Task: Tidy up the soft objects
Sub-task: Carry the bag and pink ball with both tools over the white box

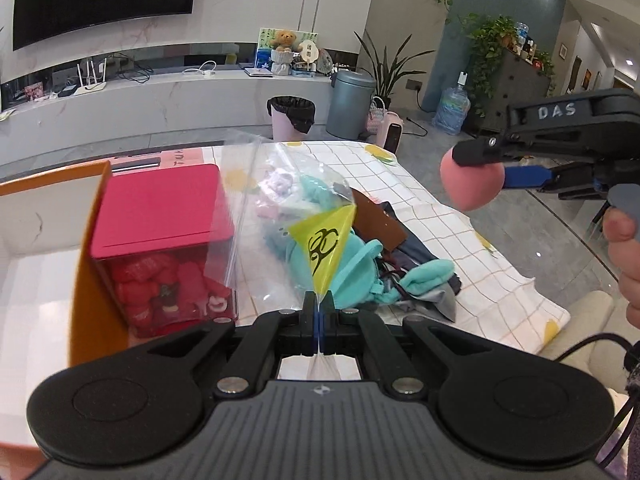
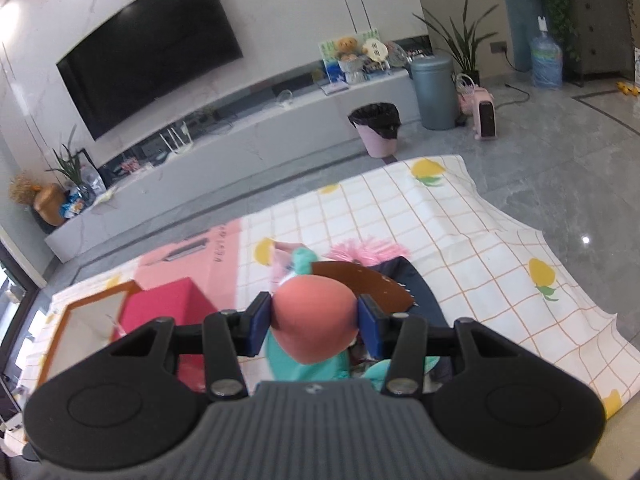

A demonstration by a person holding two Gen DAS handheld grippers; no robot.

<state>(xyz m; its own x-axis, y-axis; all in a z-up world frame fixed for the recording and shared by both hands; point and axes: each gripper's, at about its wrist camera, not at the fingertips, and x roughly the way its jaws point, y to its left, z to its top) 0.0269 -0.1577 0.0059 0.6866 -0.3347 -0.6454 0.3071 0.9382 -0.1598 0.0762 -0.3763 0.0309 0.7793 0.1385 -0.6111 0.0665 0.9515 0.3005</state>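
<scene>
My left gripper (image 1: 319, 300) is shut on the edge of a clear zip bag (image 1: 280, 216) with a yellow biohazard label, held up above the table. Through it show soft things: teal fabric (image 1: 360, 264) and a pale pink and lilac item. My right gripper (image 2: 314, 318) is shut on a pink sponge ball (image 2: 314, 322), held in the air above the pile; it also shows at the right of the left wrist view (image 1: 480, 162) with the ball (image 1: 472, 186). A brown leather strap (image 2: 360, 280) and dark cloth (image 2: 416, 292) lie under it.
A red-lidded clear box (image 1: 160, 216) with red plush items stands left of the bag. An orange-rimmed tray (image 1: 86, 240) is at the far left. The table has a checked cloth (image 2: 480, 248) with fruit prints. A pink fluffy item (image 2: 366, 250) lies behind the strap.
</scene>
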